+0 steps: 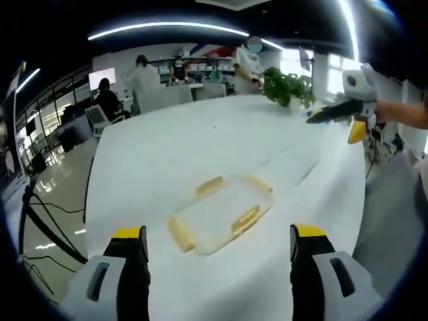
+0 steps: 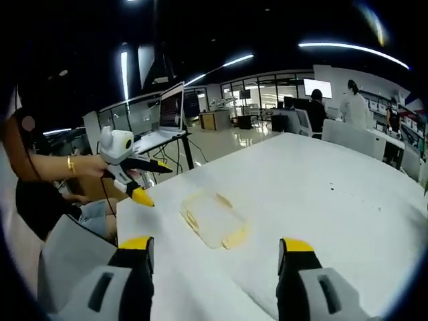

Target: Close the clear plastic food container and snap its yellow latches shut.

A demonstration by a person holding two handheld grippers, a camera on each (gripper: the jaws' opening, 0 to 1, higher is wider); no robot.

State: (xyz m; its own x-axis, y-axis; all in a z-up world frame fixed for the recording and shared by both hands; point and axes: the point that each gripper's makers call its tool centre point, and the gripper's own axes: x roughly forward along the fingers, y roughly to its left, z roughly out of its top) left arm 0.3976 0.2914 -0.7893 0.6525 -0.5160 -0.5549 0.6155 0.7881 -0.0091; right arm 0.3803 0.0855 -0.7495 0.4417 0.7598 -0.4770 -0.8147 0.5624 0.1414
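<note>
While the wide white bench [image 1: 200, 154] reaches into a bright office with desks, monitors and people, the clear rectangular plastic food container [image 1: 221, 212] with yellow latches [image 1: 245, 219] lies flat at its middle. Whether each latch is snapped is hard to make out. A green leafy plant [image 1: 287, 85] stands at 1 o'clock. The left gripper [image 1: 219, 251] and the right gripper [image 2: 215, 257] are spread wide, holding nothing.

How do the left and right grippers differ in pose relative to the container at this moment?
The left gripper sits near the clear container, which lies just beyond its jaws; the right gripper views the container from farther off. The left faces the plant; the right faces a laptop. Both are open, yellow-tipped, holding nothing.
</note>
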